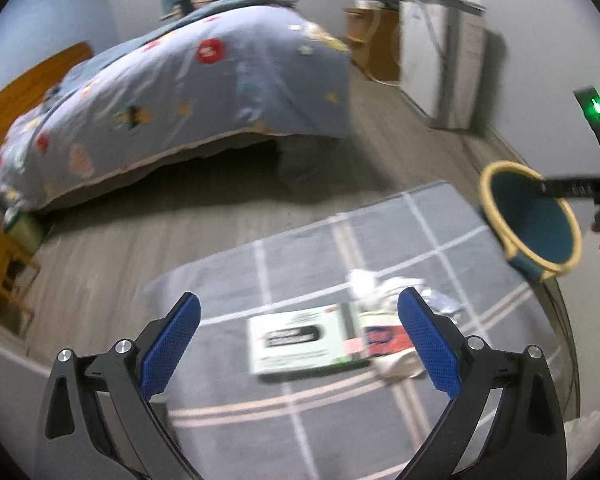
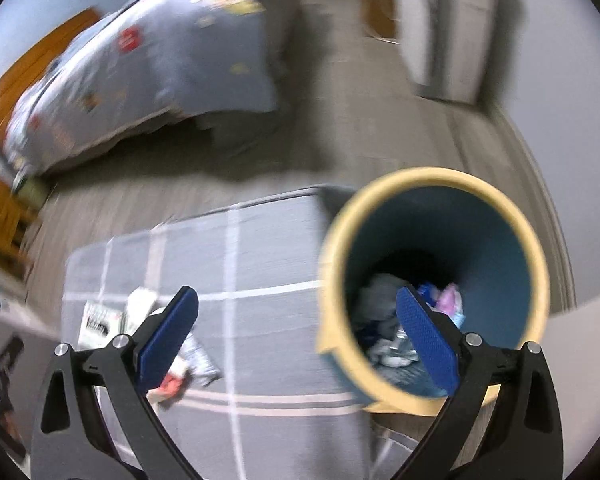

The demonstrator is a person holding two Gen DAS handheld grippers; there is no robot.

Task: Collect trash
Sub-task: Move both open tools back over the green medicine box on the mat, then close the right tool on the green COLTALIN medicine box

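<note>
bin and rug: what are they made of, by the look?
Bin: looks like rigid plastic, matte teal wall with a smooth cream rim that holds a clean round shape; blur leaves it open. Rug: woven textile, grey with pale grid lines, flat low pile, soft edge on the floor.

Both of my fisheye feeds are dim and cool, lit by soft indoor light with no hard glare. Each picture sits in a round frame with black corners, and straight lines bow hard toward the rim. My right wrist view is badly smeared: the bed (image 2: 148,68) and the bin's rim (image 2: 432,178) streak, while the blue pads (image 2: 428,340) stay sharp. My left wrist view is milder, though the flat box (image 1: 304,338) is soft. A deep shadow lies under the bed (image 1: 204,88), and 1 green lamp (image 1: 597,109) flares at the right edge.
</note>
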